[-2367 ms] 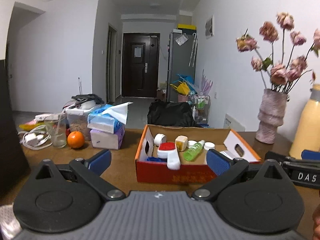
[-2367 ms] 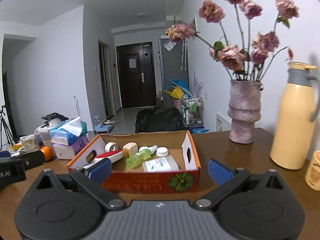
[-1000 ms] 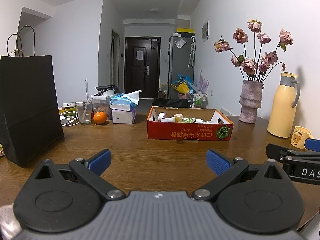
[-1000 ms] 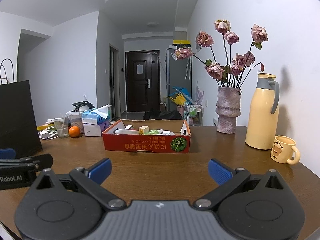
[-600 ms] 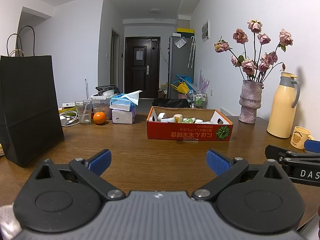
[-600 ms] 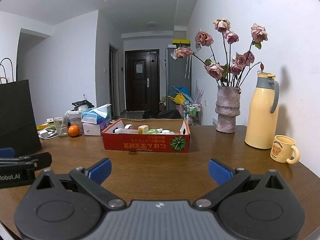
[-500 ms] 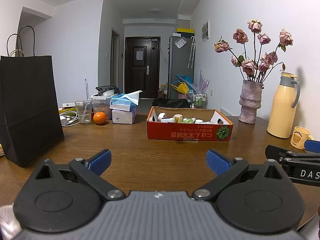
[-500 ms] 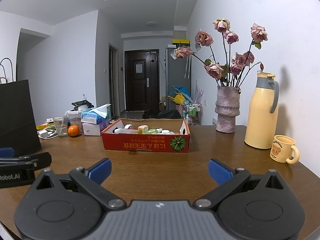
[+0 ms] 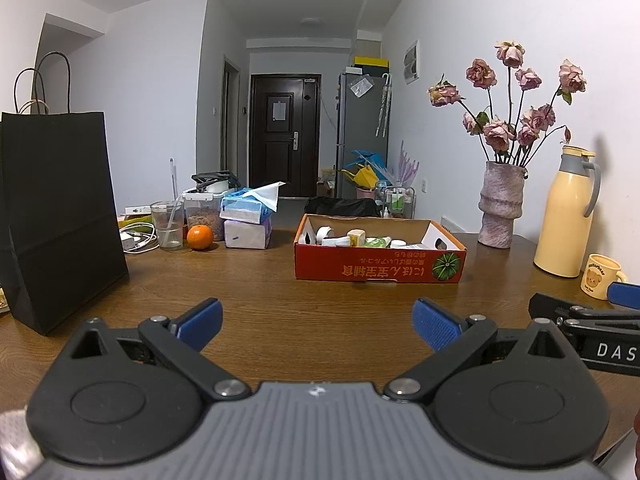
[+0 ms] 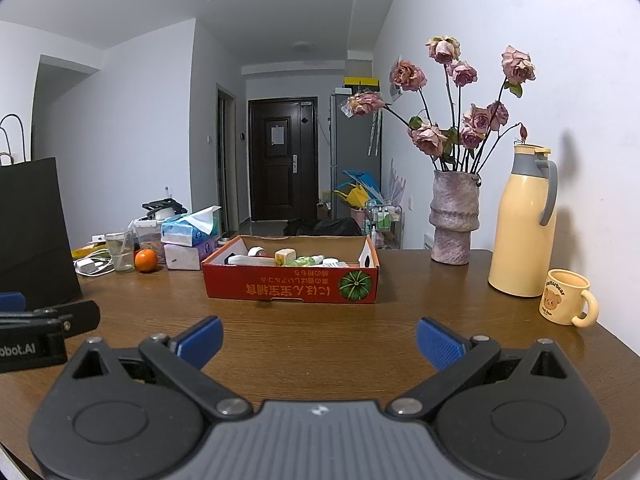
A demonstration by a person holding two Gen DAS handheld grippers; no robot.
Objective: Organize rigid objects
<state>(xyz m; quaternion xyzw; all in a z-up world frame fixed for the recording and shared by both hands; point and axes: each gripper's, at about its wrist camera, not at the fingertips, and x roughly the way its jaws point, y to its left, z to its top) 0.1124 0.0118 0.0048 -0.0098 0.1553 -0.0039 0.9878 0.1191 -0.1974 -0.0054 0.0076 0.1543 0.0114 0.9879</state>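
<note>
Both wrist views low over table (image 9: 280,320), facing shared red box (image 10: 292,288), well back.

White letters "DAS" stand on the black body of the right claw (image 9: 624,300), cut off at the picture's edge. The left claw (image 10: 24,312) bears "obot.AI". The red cardboard box (image 10: 291,282) carries a row of upside-down yellow characters, possibly Chinese, too small to read.

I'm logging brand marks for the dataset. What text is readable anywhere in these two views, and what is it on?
"DAS", cut off by the frame edge: on the right gripper body, seen from the left wrist.
"obot.AI", start cut off: on the left gripper body, seen from the right wrist.
Upside-down print on the red cardboard box: too distorted to read.
Lettering on the bear mug: too small.
</note>
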